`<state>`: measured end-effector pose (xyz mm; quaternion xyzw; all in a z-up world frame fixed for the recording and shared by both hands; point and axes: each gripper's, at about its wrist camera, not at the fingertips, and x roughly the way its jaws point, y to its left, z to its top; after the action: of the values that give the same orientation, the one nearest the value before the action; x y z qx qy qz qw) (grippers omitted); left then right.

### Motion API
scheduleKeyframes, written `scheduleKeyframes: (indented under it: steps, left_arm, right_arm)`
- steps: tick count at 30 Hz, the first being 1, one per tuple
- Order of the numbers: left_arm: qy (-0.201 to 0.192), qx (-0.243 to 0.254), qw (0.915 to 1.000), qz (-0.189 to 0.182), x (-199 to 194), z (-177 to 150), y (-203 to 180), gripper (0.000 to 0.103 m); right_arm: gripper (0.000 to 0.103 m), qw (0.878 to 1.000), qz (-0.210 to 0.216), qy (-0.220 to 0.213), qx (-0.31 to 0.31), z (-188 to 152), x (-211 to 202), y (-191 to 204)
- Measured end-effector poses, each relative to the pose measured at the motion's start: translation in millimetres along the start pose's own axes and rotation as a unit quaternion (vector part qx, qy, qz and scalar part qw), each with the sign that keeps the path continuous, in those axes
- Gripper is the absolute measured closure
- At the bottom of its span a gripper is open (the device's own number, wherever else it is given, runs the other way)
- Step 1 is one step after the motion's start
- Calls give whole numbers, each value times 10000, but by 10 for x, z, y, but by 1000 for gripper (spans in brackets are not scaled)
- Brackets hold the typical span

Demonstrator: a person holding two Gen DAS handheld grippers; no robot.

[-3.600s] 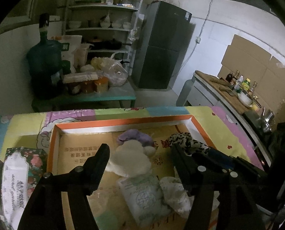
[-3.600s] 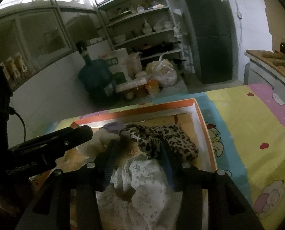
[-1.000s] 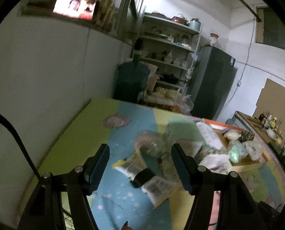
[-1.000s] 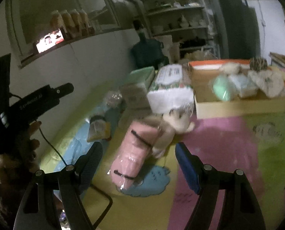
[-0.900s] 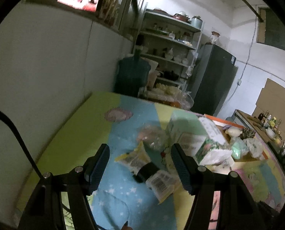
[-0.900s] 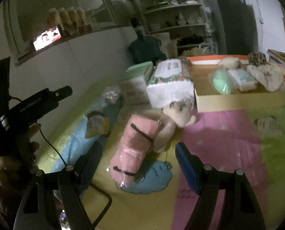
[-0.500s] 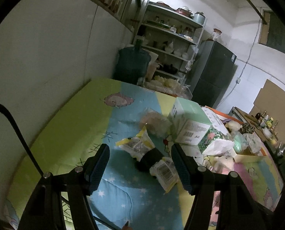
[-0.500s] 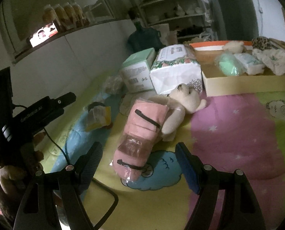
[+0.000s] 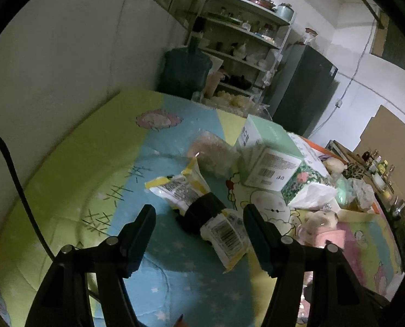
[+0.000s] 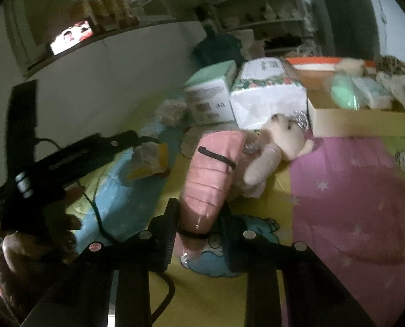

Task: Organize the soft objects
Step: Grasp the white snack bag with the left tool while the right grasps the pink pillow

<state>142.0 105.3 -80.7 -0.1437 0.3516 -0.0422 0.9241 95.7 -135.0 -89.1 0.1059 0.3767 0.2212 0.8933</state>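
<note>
1. Now: my right gripper just closed onto the plastic-wrapped pink quilted roll on the bedspread.
2. Cream teddy bear touches it.
3. Left gripper half open, empty, over yellow snack packet.

Background: shelving unit stocked with crockery, dark refrigerator to its right, large green water jug before it. Lit screen on wall ledge. Cardboard sheets against far wall.

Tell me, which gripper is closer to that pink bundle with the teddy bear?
Right. The right gripper has just closed around the pink bundle's near end; the left gripper hangs over a snack packet, well aside.
</note>
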Motion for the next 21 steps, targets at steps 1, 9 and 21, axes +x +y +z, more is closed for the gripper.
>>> scheduleKeyframes:
  steps: [1,9,21]
  left_arm:
    - [47,-28,10000,1,36,-2,-4,37]
    - [310,-17,9995,53,279,-10,-152,37]
    - [471,57,9989,-51,434,-31,-335,54]
  right_arm:
    - [75,10000,15,-40,-60,1,-22,13]
    - [75,9996,11,-206,-200,26,-123,-23]
    - [75,9994,-16,-306,-188,38,-191,-206]
